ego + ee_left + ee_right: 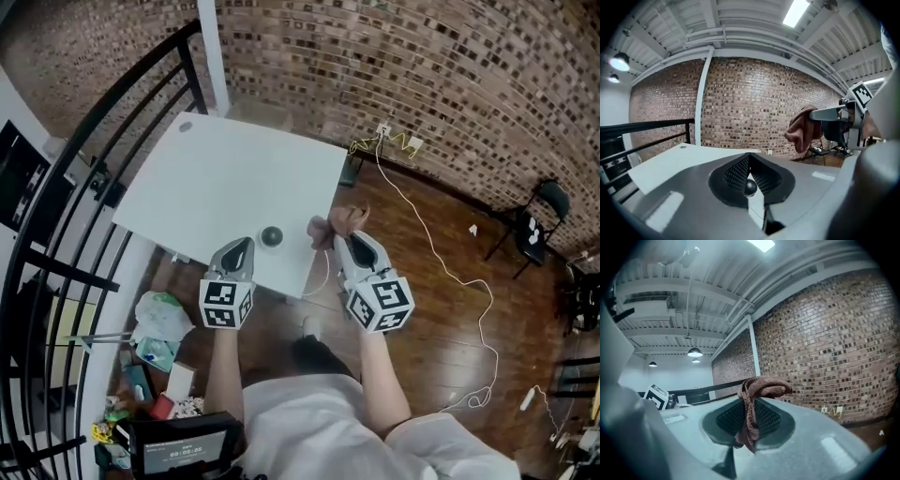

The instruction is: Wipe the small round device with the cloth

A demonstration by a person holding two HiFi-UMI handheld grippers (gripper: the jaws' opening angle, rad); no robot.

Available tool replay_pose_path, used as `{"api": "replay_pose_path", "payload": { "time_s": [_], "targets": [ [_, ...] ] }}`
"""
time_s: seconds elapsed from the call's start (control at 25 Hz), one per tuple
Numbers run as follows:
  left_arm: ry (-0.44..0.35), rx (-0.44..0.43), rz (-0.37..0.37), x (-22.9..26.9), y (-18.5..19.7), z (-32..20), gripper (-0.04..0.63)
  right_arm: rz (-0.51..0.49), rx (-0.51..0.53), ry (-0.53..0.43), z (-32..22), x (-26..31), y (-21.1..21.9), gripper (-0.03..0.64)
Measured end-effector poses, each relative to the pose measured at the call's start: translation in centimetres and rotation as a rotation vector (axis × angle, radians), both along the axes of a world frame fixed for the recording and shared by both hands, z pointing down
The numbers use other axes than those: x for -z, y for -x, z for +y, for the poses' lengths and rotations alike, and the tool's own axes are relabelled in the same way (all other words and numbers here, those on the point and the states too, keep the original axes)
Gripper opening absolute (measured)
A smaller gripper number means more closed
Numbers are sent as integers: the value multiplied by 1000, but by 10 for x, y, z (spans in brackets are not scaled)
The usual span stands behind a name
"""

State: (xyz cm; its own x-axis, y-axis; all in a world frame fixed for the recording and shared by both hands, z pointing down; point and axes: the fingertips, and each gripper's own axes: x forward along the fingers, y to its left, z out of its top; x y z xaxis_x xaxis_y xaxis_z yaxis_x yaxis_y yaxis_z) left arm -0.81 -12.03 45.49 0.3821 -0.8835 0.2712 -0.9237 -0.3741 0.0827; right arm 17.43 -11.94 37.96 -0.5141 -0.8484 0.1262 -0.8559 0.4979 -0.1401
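Note:
The small round dark device (271,236) sits on the white table (225,169) close to its front edge. My left gripper (239,247) hovers just left of the device, shut with nothing in it; in its own view the jaws (749,160) meet above the tabletop (665,164). At the table's right front corner my right gripper (345,240) is shut on a bunched brown cloth (336,223), to the right of the device. The cloth (757,397) hangs folded from between the closed jaws, and it shows as a brown bundle (804,129) in the left gripper view.
A black railing (66,141) runs along the table's left side, with bags and clutter (159,328) on the floor below. A white cable (450,272) trails over the wooden floor to a wall socket (384,131). A black chair (539,220) stands far right.

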Motion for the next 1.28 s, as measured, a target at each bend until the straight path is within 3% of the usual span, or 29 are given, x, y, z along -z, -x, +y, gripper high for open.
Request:
{"api": "replay_pose_path", "payload": {
  "time_s": [0.16,0.32,0.4,0.48,0.56,0.68,0.76,0.88,1.04,1.28],
  "targets": [
    [75,19,-21,-39,-24,-24,17,-14,29,56,-48,-23,-29,41],
    [163,23,-45,-86,-24,-24,53,-13,61,158,-68,-64,-24,41],
    [177,13,-50,-111,-22,-28,111,-13,62,184,-76,-78,-19,41],
    [192,-7,-37,-135,-24,-32,229,-11,60,205,-80,-91,-14,41],
    [203,-21,-27,-156,-27,-37,296,-8,57,229,-81,-105,-10,41],
    [233,-53,-73,-187,-37,-47,405,-3,39,262,-81,-120,-10,41],
    [256,-71,-96,-202,-43,-56,439,2,23,275,-84,-127,-13,42],
    [260,-50,-116,-215,-44,-66,456,7,-9,281,-87,-132,-18,41],
    [193,-5,-92,-207,-40,-83,452,12,-47,276,-91,-131,-24,41],
    [186,-20,-95,-208,-45,-97,383,13,-85,289,-86,-135,-29,42]
  ]
}}
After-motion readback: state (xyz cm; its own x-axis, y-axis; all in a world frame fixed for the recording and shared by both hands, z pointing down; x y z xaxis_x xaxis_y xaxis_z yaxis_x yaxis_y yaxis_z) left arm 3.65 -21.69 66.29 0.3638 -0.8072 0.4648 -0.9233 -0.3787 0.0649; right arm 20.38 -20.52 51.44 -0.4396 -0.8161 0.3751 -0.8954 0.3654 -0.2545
